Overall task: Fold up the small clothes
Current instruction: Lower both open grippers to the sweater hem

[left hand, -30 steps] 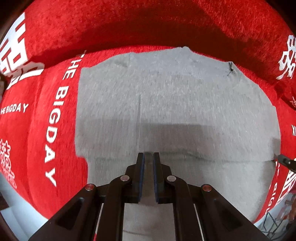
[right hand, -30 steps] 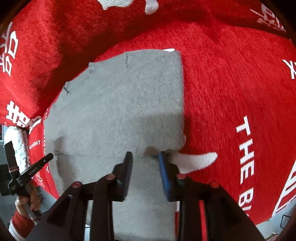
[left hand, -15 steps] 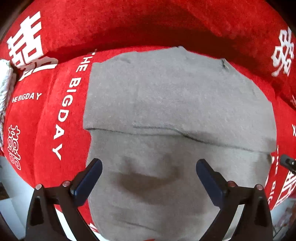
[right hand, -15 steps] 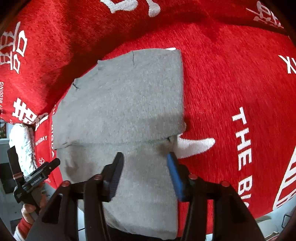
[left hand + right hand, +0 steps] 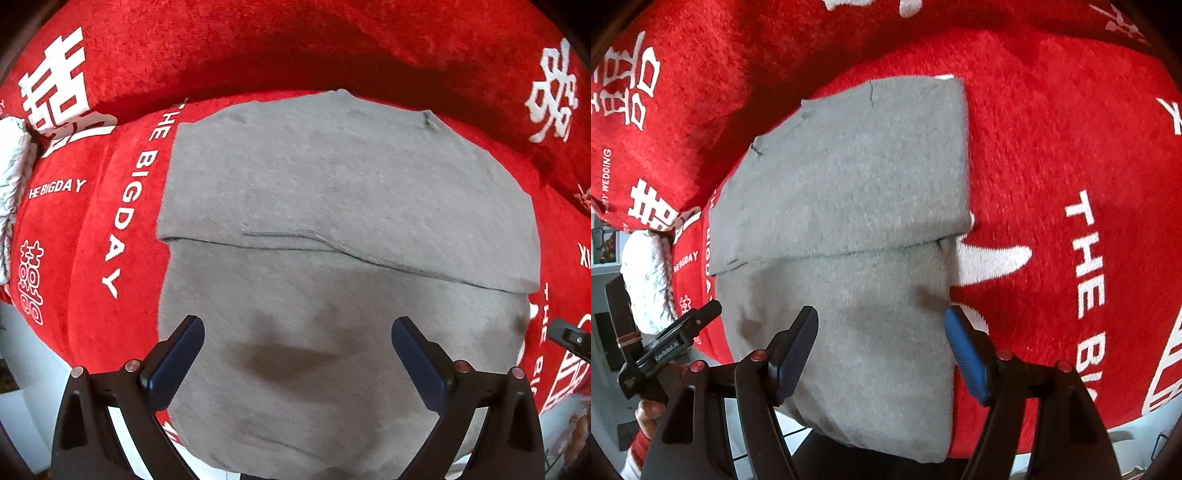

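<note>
A grey garment [image 5: 332, 192] lies on a red sofa cushion [image 5: 110, 229], folded so its upper layer ends in a straight edge across the middle. The lower layer hangs over the cushion's front. It also shows in the right wrist view [image 5: 849, 192]. My left gripper [image 5: 297, 332] is open and empty, above the garment's lower part. My right gripper [image 5: 881, 325] is open and empty over the garment's lower right part. The left gripper's body [image 5: 668, 350] shows at the left of the right wrist view.
The red cushion cover [image 5: 1071, 184] carries white lettering and rises into a backrest [image 5: 258, 44] behind the garment. A white patterned cloth [image 5: 11, 173] lies at the far left. The cushion's front edge drops to a pale floor [image 5: 22, 369].
Both grippers have opened, let go of the garment's edge and drawn back toward the cushion's front. The folded upper layer now lies flat on the lower one.
</note>
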The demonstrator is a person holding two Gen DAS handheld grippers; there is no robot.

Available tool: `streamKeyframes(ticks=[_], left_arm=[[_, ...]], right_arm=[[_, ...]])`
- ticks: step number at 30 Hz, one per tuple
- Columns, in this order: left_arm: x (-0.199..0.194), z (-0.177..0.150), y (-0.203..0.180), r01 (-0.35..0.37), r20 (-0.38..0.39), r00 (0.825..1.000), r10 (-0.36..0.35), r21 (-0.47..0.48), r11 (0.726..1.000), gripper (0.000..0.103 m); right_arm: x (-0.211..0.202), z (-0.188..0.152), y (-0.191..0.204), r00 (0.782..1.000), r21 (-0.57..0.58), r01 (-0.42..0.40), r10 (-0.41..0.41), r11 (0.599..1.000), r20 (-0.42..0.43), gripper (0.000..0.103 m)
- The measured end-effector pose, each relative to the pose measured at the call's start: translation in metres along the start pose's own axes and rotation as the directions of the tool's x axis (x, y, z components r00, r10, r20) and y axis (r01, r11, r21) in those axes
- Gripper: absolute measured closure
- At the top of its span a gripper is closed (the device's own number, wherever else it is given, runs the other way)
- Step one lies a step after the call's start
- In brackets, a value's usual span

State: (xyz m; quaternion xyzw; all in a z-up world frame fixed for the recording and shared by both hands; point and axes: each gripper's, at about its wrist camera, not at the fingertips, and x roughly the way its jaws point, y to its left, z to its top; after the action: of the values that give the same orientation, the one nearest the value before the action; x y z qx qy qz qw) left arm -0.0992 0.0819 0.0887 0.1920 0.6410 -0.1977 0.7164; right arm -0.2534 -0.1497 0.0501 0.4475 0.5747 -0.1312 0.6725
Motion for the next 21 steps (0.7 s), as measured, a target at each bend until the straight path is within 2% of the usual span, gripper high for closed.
streamKeyframes(ticks=[8,16,21], left_arm=[[0.0,-0.02,-0.003,0.006,-0.016,1.0,-0.006,-0.023,1.0,0.002],[0.005,-0.037,0.0,0.002,-0.031,1.0,-0.002,0.012,1.0,0.002],[0.012,-0.051,0.007,0.014,-0.037,0.999,-0.012,0.039,0.999,0.002]], right_arm=[[0.01,-0.013,-0.001,0.998,0.016,-0.033,0.033,0.999,-0.045,0.029],[0.015,-0.031,0.004,0.998,0.031,-0.043,0.044,0.999,-0.037,0.029],[0.027,-0.054,0.01,0.998,0.057,-0.045,0.047,0.997,-0.043,0.029]])
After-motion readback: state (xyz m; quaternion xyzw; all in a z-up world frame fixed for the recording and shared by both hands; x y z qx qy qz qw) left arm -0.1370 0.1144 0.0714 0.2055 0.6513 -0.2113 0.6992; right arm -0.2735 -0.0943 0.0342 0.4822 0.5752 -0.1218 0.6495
